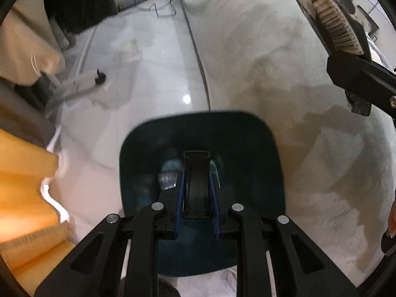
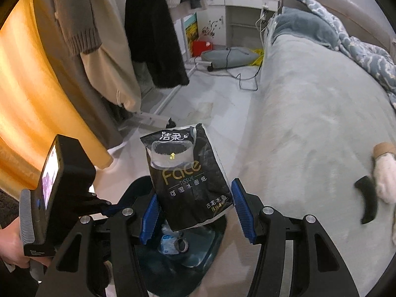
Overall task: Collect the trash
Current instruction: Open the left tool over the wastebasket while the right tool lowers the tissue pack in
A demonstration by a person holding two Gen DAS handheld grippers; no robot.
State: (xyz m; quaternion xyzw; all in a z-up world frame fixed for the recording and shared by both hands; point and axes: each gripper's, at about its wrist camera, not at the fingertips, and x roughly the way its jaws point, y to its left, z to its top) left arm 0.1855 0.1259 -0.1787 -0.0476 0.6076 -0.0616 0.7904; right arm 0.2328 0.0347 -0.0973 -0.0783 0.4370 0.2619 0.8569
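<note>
Left wrist view: the left hand-held gripper (image 1: 197, 198) is clenched on the black handle (image 1: 197, 185) of a dark teal trash bin (image 1: 259, 153), its blue pads pressed against the handle on both sides. The bin hangs or sits over the pale floor (image 1: 148, 79), just beside the edge of the grey bed (image 1: 284, 61). Some crumpled clear and bluish trash (image 1: 169, 175) lies inside, left of the handle. At the far right the other gripper shows from the side, with the tissue pack between its fingers. Orange curtain (image 1: 22, 185) fills the near left.

Right wrist view: the right hand-held gripper (image 2: 195, 215) has its jaws spread wide, and the black "Face" tissue pack (image 2: 190, 178) stands tilted between them. It appears released: the right pad is clearly apart from the pack, while the left pad is touching or nearly touching its lower corner, so I cannot tell whether that corner is caught. The pack is directly above the bin's opening (image 2: 198, 255), where earlier trash (image 2: 170, 242) already lies. On the bed to the right lie a cardboard tube (image 2: 383, 148), a white mitten (image 2: 386, 178) and a dark curved strip (image 2: 366, 203).

Risks, as I judge them: the pack is broad and tilted, so it could strike the handle or the bin's rim and tip out onto the floor. If the bin swings or tilts in the left grip, the opening may slip from under the falling pack.
</note>
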